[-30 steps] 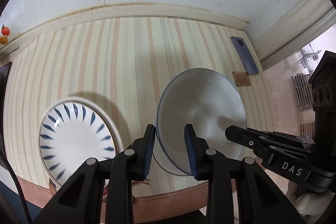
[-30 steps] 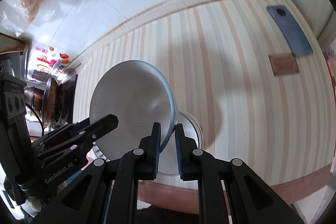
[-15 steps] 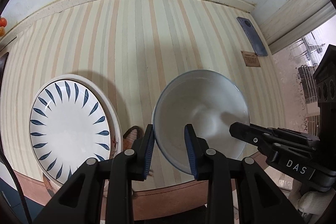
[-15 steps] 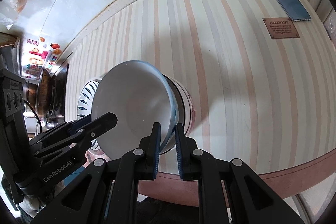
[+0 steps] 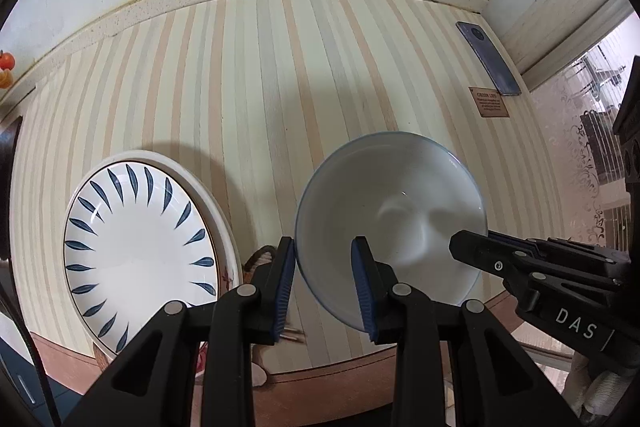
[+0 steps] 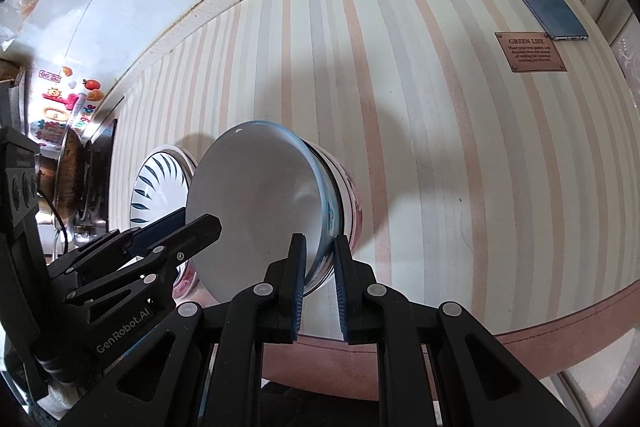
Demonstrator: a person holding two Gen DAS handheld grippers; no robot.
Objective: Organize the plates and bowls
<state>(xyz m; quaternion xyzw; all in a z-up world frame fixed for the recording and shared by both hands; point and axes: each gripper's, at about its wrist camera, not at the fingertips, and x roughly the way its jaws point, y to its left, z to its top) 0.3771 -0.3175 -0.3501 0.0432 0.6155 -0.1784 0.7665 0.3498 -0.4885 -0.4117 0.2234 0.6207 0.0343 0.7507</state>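
A white bowl with a blue rim (image 5: 392, 211) is held between both grippers, tilted above the striped table. My left gripper (image 5: 324, 287) straddles its left rim with a visible gap. My right gripper (image 6: 320, 283) pinches the opposite rim of the bowl (image 6: 256, 203). A second bowl with red pattern (image 6: 348, 195) sits right behind the held bowl; whether they touch I cannot tell. A white plate with blue leaf marks (image 5: 140, 247) lies at the left, also in the right wrist view (image 6: 160, 183).
A blue phone (image 5: 488, 59) and a small brown label (image 5: 488, 101) lie at the far right of the table. The table's brown front edge (image 6: 560, 319) runs close below the grippers. A stove with pans (image 6: 68, 167) stands to the left.
The held bowl has moved back from the wall and lowered toward the patterned bowl. The right jaws stand wider apart than before. The plate has come more into view.
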